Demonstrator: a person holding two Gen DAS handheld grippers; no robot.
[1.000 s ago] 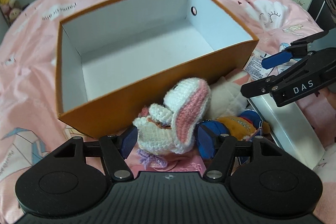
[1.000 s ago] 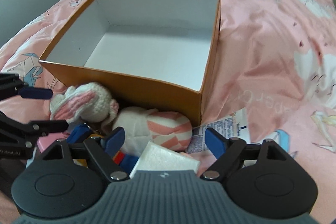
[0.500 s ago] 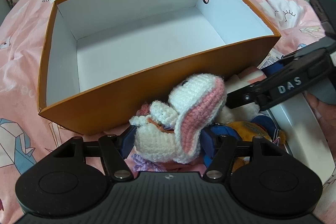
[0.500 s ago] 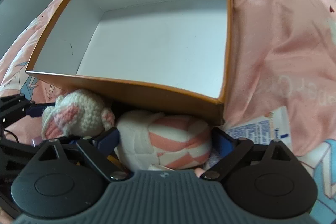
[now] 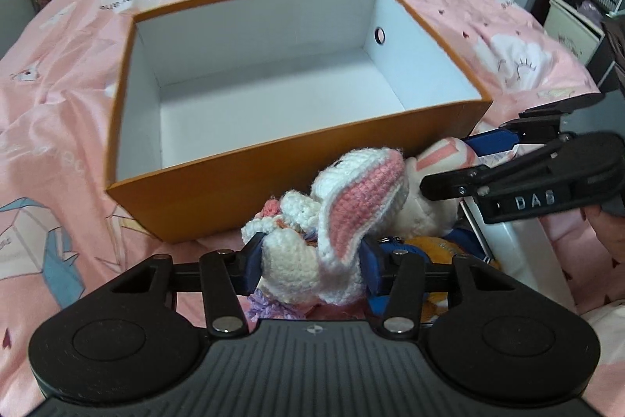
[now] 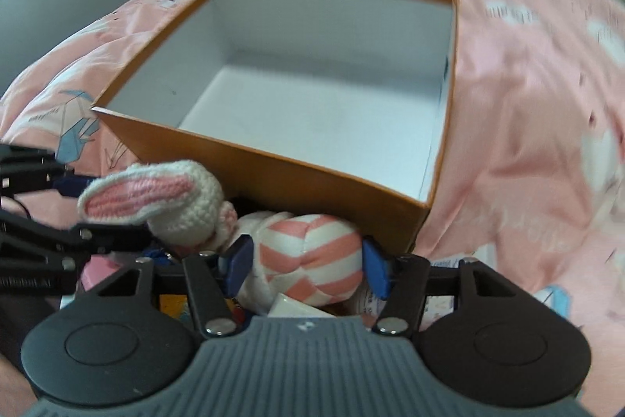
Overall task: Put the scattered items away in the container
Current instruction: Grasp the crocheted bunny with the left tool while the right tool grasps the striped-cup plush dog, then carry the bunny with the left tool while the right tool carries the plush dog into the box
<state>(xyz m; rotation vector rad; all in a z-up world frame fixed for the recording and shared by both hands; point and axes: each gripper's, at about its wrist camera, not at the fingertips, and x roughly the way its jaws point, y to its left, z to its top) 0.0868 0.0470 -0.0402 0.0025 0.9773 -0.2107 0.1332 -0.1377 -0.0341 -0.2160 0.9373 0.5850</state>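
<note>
1. Bedspread [image 5: 70,73], pink with cloud prints, covers the whole bed.
2. Orange box [image 5: 273,178], white inside, sits open on the bedspread with nothing in it.
3. Toy pile lies against the box's near wall, outside it.
4. Left gripper [image 5: 310,266]: jaws closing, blue pads pressing both sides of a crocheted bunny [image 5: 336,217], white with pink-lined ears, held just in front of the box wall.
5. Right gripper [image 6: 306,262]: jaws closing on a pink-and-white striped plush [image 6: 312,260], pads against its flanks, close under the box's near corner.
6. Yellow-and-blue plush [image 5: 433,245] lies beneath the bunny, partly hidden.
7. Printed packet [image 6: 441,303], mostly hidden behind the right gripper's finger.
</note>
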